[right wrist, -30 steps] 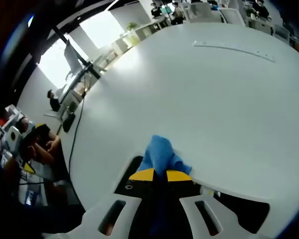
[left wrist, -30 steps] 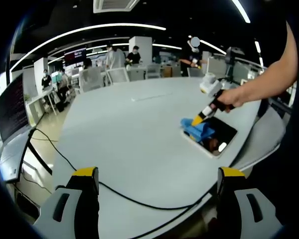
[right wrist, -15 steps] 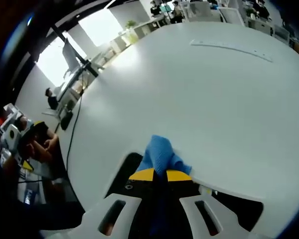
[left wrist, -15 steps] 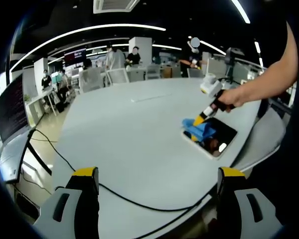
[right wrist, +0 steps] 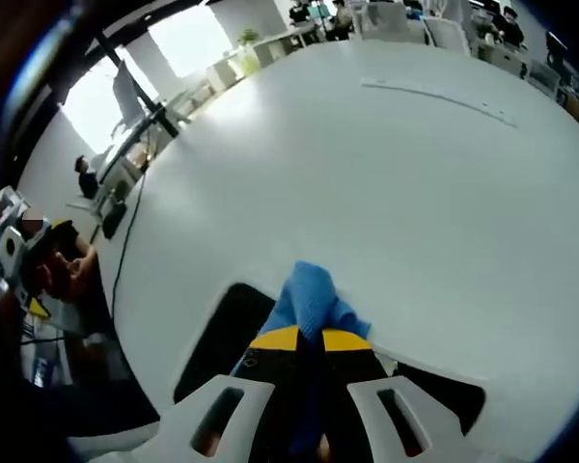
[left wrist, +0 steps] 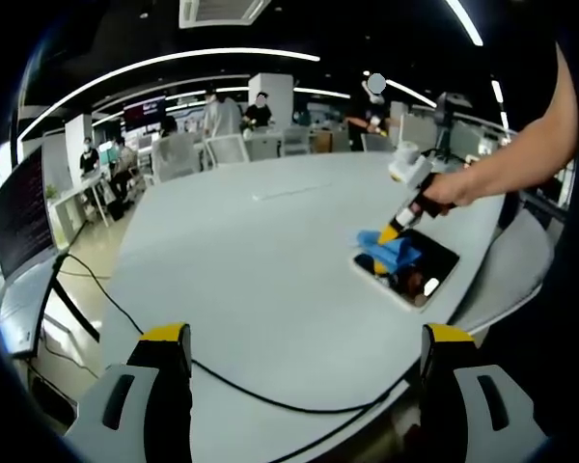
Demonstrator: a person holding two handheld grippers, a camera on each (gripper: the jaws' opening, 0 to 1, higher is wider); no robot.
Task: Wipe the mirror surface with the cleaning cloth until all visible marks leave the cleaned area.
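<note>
In the left gripper view, the left tongs (left wrist: 299, 371) rise from the bottom edge with their yellow-tipped jaws wide apart and nothing between them, held above the near edge of the counter (left wrist: 241, 260). A black cable (left wrist: 174, 347) trails across that near edge and drops toward the floor on the left. The counter is a broad, pale grey, rounded surface, matte and mostly bare.

Farther along, toward its right edge, lies the mirror (left wrist: 410, 272), a dark rectangular slab with a pale border, flat on the counter. Its long axis runs diagonally, from the near right corner toward the counter's middle, and its glass reflects a bright spot of ceiling light. The blue cleaning cloth (left wrist: 391, 253) rests on the mirror's far-left end, overlapping the edge onto the counter. The right tongs (left wrist: 390, 231) press down on it, held by a person's hand (left wrist: 444, 191) with a bare forearm reaching in from the right.

In the right gripper view, the right tongs (right wrist: 309, 340) have their yellow tips together, clamped on the cleaning cloth (right wrist: 309, 299), which bunches up just past the tips. The dark mirror (right wrist: 222, 328) spreads beneath and to both sides.

Beyond the counter is an open office: a monitor (left wrist: 19, 207) at left, chairs, desks, seated and standing people, and long curved ceiling lights (left wrist: 174, 60).
</note>
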